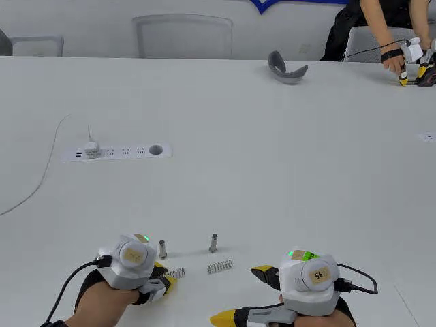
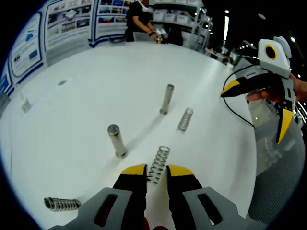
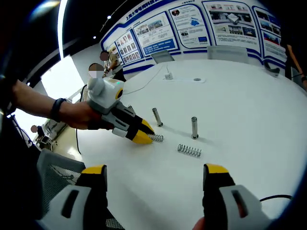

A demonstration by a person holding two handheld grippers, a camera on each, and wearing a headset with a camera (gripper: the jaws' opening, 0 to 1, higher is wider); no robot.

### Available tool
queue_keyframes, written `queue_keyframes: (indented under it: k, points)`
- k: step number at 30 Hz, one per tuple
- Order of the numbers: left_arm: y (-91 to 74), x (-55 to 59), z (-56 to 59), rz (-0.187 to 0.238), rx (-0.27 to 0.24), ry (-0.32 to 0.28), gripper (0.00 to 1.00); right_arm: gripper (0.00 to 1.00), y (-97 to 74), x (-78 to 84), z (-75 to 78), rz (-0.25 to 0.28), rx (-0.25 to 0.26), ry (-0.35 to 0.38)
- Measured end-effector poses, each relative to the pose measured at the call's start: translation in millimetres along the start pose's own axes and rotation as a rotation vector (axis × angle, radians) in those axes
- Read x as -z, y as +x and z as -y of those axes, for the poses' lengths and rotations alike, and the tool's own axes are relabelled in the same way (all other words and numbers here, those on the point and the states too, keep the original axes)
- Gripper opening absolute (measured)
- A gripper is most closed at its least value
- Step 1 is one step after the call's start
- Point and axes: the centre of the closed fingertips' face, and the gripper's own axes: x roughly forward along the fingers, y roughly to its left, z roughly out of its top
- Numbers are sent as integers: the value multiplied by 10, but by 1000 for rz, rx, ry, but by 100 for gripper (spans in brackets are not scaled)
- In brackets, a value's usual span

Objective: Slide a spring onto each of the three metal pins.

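Left gripper: jaws drawn in, pinching one end of the held spring. The rest of the coil sticks out forward past the yellow tips. Right gripper: jaws spread wide, holding nothing, low over the near right of the table. Two pins stand upright on the table. The left pin is just ahead and to the left of the left gripper's tips, and the right pin is farther off. Both pins are bare. A loose spring lies flat near the right pin, between the two grippers. Governing relation: the held spring's long axis runs along the jaws, close to the table plane, while the left pin's axis is vertical. In my judgement the coil must be tipped upright and brought over that pin's top before it can slide down. The left gripper is the nearer one for this. The left gripper view alone shows a ribbed metal piece lying on its side at the near left. Whether this is the third pin with a spring already on it cannot be told. The right gripper view shows the held spring low by the table, but contact cannot be confirmed.
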Motion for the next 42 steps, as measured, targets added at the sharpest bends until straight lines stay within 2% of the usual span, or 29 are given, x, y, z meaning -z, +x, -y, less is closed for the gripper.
queue_keyframes:
  k: [3,5,12,20,30,38,42]
  points:
    - [-18,19,-15,-2,-8,10,12,83,2,-8,-12,1,-2,1]
    - [-42,39,19,-6,8,5,11,83,6,-11,-19,0,-3,-1]
    - [-196,205,55,-9,7,-18,11,83,38,22,-65,-2,-13,4]
    - [-385,380,21,-12,-6,-51,11,82,57,70,-126,-11,-30,16]
    - [-631,381,39,31,-17,-77,11,81,59,45,-172,3,-48,25]
    - [-871,412,33,50,-24,-62,11,81,83,81,-235,1,-62,37]
    - [-1000,377,12,72,-38,-74,11,80,92,73,-275,4,-72,42]
